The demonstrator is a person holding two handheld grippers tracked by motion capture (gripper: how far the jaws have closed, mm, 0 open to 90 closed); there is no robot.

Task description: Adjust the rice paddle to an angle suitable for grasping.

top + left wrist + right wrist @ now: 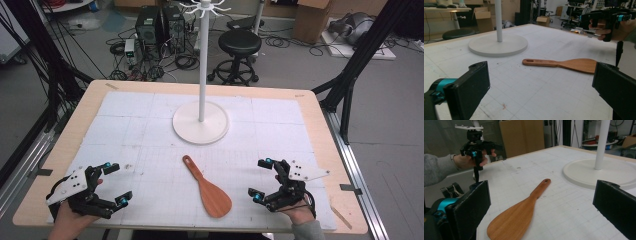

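High view: unlabelled wooden spatula between left gripper and right gripper, fingers apart on both.

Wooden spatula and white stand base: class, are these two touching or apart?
Apart. The high view shows bare gridded mat between the wooden spatula handle tip and the rim of the white stand base; the left gripper view shows the same gap.

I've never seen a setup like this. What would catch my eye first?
A wooden rice paddle lies flat mid-table, between two open black hand-held grippers, left gripper and right gripper. Behind it a tall white stand rises from a round base.
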